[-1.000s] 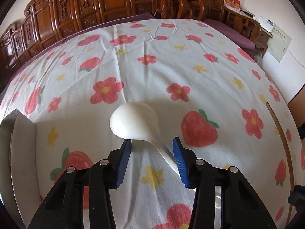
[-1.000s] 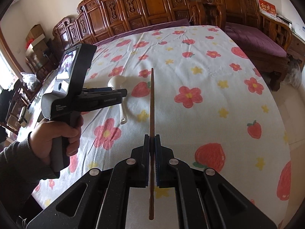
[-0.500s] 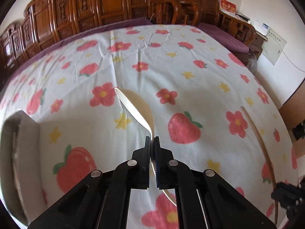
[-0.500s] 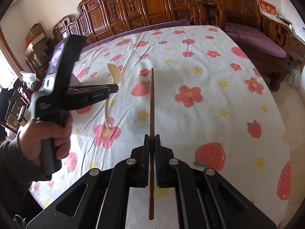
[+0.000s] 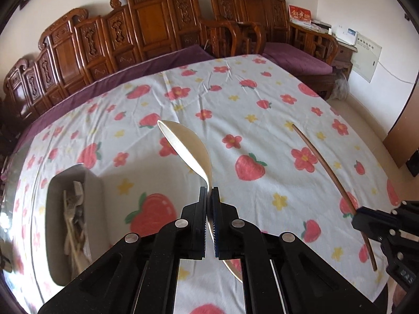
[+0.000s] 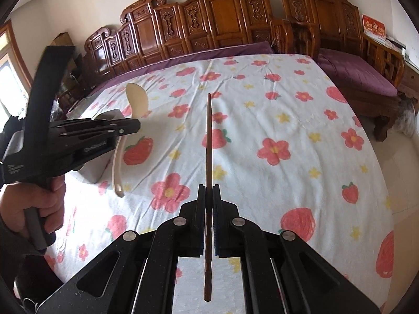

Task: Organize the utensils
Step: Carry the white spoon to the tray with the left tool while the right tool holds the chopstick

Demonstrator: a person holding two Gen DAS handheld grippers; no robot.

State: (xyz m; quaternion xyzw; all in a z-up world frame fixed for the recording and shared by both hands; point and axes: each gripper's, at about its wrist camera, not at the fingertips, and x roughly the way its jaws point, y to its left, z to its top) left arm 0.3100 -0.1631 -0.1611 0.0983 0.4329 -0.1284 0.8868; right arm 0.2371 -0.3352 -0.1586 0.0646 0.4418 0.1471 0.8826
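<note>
Left wrist: left gripper (image 5: 209,193) clamped tight on the handle of a white spoon (image 5: 188,147), bowl up and forward, clear of the cloth (image 5: 262,120), handle end poking out below the jaws. Grey tray (image 5: 93,201) sits by the cloth's left edge with blurred utensils inside, can't tell which. Right gripper (image 5: 366,218) at the right edge, clamped on a brown chopstick (image 5: 320,162). Right wrist: right gripper (image 6: 208,191) pinched shut on the chopstick (image 6: 209,136), tip pointing at the far edge, tail sticking out behind the jaws, held above the cloth (image 6: 288,110). Left gripper (image 6: 132,127) at the left, held by a hand (image 6: 34,206), spoon (image 6: 136,99) in its grip, over the tray (image 6: 97,170).
</note>
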